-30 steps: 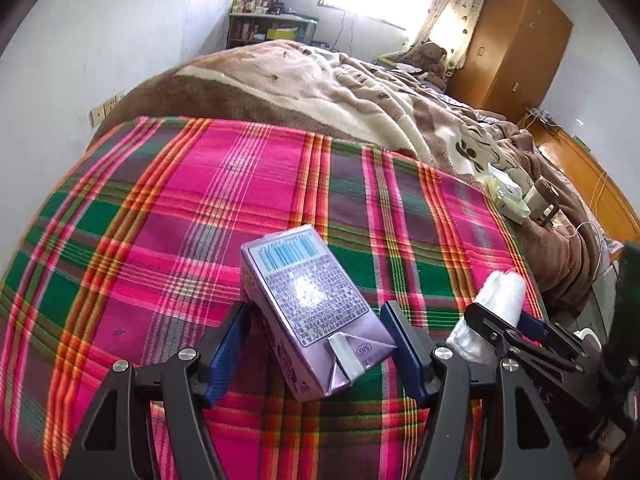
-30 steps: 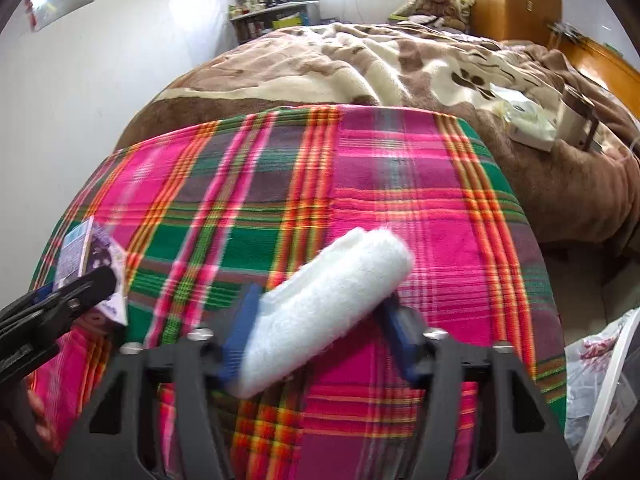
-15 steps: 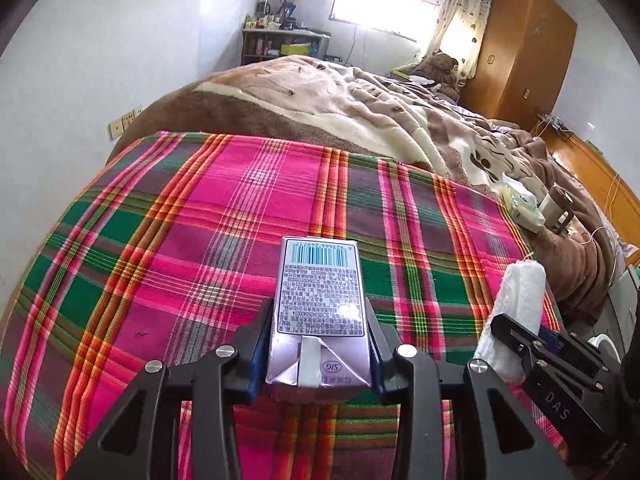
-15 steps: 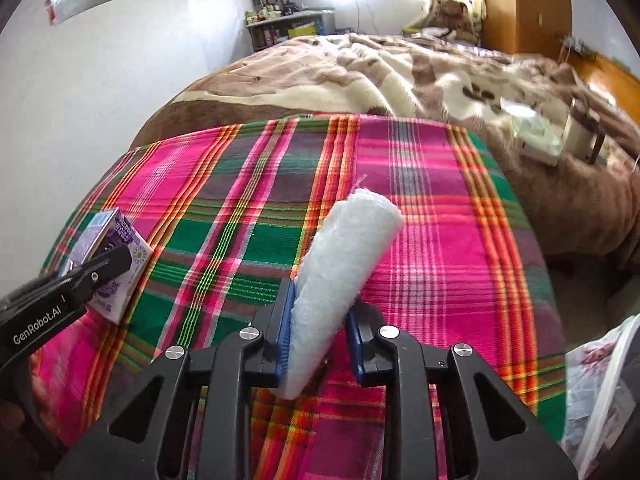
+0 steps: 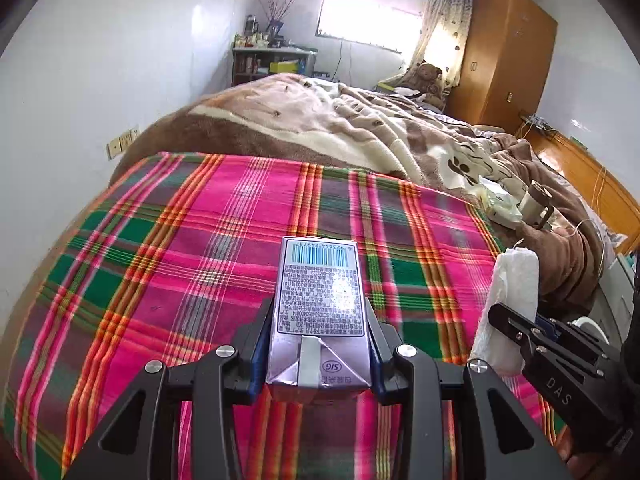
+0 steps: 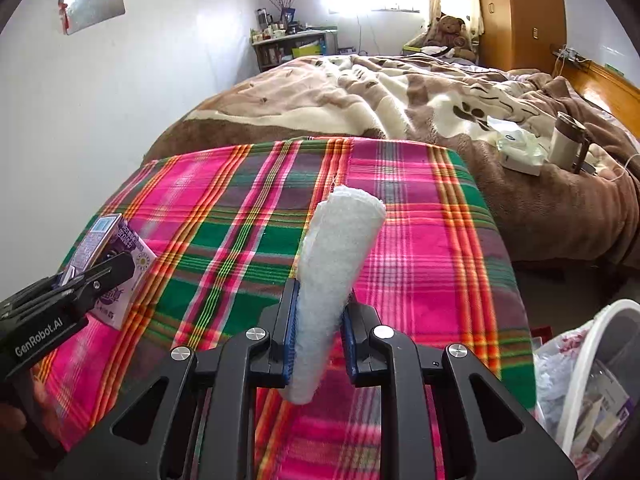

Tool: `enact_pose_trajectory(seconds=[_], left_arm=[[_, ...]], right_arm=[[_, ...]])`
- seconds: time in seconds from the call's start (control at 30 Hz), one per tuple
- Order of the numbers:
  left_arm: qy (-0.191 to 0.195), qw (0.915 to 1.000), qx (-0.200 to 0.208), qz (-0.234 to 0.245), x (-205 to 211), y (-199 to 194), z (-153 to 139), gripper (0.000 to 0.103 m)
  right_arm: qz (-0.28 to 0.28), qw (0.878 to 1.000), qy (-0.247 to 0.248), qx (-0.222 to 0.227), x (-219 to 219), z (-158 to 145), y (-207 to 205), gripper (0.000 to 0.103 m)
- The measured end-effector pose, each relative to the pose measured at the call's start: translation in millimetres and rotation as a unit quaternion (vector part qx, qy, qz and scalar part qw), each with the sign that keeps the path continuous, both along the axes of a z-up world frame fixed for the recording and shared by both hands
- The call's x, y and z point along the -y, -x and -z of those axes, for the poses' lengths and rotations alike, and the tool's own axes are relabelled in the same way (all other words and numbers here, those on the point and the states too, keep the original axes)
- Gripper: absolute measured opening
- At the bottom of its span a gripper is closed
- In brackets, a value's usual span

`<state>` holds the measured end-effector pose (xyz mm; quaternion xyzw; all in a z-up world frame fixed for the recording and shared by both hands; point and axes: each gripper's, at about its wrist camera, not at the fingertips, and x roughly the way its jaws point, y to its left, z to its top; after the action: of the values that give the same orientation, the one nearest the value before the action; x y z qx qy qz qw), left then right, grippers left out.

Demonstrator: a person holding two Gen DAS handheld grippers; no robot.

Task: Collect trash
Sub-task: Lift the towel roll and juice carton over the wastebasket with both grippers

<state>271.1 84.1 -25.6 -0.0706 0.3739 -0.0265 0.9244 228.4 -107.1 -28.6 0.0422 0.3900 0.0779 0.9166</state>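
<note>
My left gripper (image 5: pixel 318 322) is shut on a purple drink carton (image 5: pixel 320 304) and holds it above the pink and green plaid blanket (image 5: pixel 200 240). The carton (image 6: pixel 108 248) also shows at the left in the right wrist view, held by the left gripper (image 6: pixel 102 270). My right gripper (image 6: pixel 320 300) is shut on a rolled white paper towel (image 6: pixel 336 264) that sticks up out of the jaws. The same towel (image 5: pixel 512 292) and the right gripper (image 5: pixel 516 320) show at the right in the left wrist view.
A white trash bin (image 6: pixel 592 380) lined with a bag and holding rubbish stands on the floor at the lower right. On the brown bedding (image 6: pixel 360 88) lie a tissue pack (image 6: pixel 520 152) and a mug (image 6: pixel 566 140). A wooden wardrobe (image 5: pixel 508 56) stands behind.
Both grippers closed: the left on the carton, the right on the paper towel. Both then lifted their objects up off the blanket.
</note>
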Motion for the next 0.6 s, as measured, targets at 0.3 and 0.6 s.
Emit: enact_pose_trajectory(seconds=[0.3,0.6], left_arm=[[0.002,0.9993,0.028,0.026,25.8,43.6,-26.4,0.040],[0.008,0.9967,0.064,0.049,54.2,89.8,-55.9,0.040]], right_arm=[[0.011,0.999,-0.014,0.027,20.7,-17.9,33.3,0.020],[0.019,0.998,-0.023,0.055,45.4,-37.2,68.1,0.020]])
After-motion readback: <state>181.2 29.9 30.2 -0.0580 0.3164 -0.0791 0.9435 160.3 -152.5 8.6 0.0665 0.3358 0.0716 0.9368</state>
